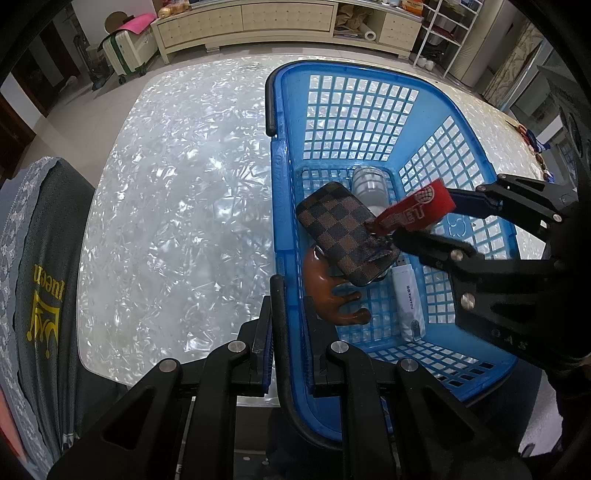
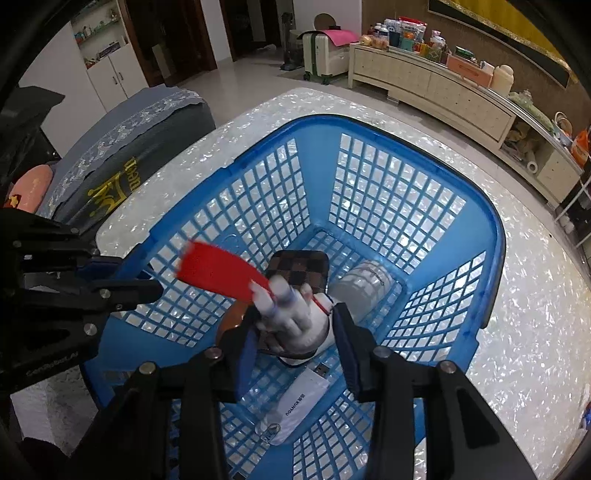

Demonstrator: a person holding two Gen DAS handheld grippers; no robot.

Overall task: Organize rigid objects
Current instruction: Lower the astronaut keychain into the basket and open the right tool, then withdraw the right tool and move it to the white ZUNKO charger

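A blue plastic basket (image 1: 281, 192) stands on the shimmering white table (image 1: 166, 203). My left gripper (image 1: 286, 308) is shut on the basket's black handle (image 1: 280, 295) at the near rim; the right wrist view shows it at the left (image 2: 140, 275). Inside lie a brown checkered case (image 1: 347, 232), a brown hand-shaped piece (image 1: 332, 295), a white USB stick (image 1: 406, 302) and a clear bottle (image 1: 369, 184). My right gripper (image 2: 297, 312) hangs over the basket (image 2: 495, 240) with its jaws apart. A blurred white figure (image 2: 295, 325) with a red tag (image 2: 221, 273) is between them, not pressed.
A chair draped in grey and blue cloth (image 1: 44, 258) stands against the table's left edge. Behind the table are a long cream cabinet (image 1: 258, 22) and a pale suitcase (image 1: 125, 51). Small items lie at the table's far right edge (image 1: 532, 140).
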